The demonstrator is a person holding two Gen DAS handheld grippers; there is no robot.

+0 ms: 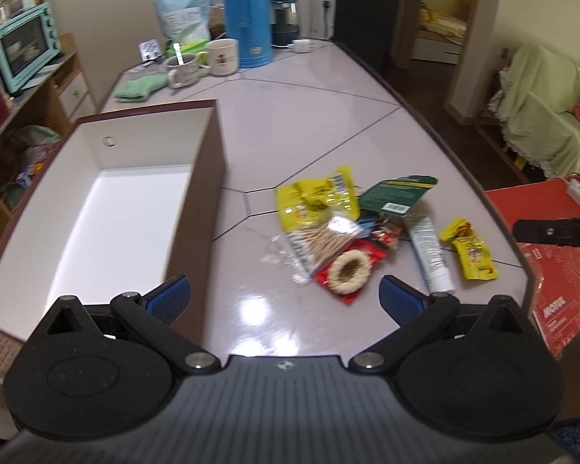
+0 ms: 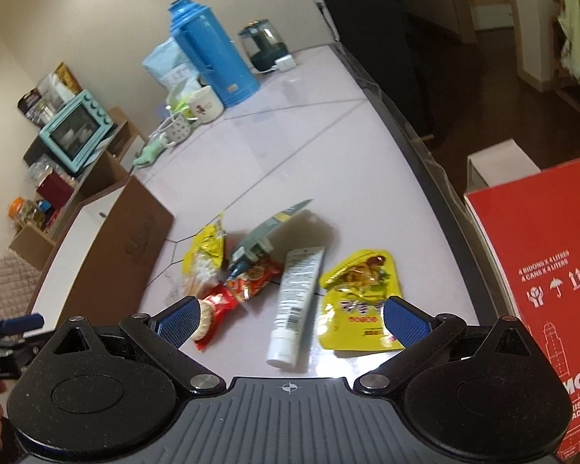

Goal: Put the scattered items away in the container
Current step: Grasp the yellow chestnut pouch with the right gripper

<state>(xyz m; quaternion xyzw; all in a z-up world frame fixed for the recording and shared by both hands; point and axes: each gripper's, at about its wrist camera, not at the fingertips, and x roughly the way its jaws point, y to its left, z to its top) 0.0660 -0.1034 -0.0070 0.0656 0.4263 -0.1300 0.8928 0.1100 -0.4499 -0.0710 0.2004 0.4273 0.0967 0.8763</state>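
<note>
A brown box (image 1: pixel 197 193) with a white inside stands at the table's left, nothing in it; it also shows in the right wrist view (image 2: pixel 123 247). Scattered right of it lie a yellow snack bag (image 1: pixel 315 197), a green packet (image 1: pixel 400 191), a bag of cotton swabs (image 1: pixel 321 245), a red packet with a ring biscuit (image 1: pixel 348 270), a white tube (image 1: pixel 429 249) (image 2: pixel 295 301) and a small yellow packet (image 1: pixel 469 251) (image 2: pixel 357 301). My left gripper (image 1: pixel 284 295) is open above the table near the box's right wall. My right gripper (image 2: pixel 290 323) is open, hovering over the tube.
At the far end stand a blue thermos (image 1: pixel 246 11), two mugs (image 1: pixel 222 56), a pale blue bag (image 1: pixel 183 7), a green cloth (image 1: pixel 139 87) and a kettle (image 1: pixel 284 21). A red carton (image 2: pixel 541 278) sits off the table's right edge. A teal oven (image 1: pixel 23 44) is on shelves left.
</note>
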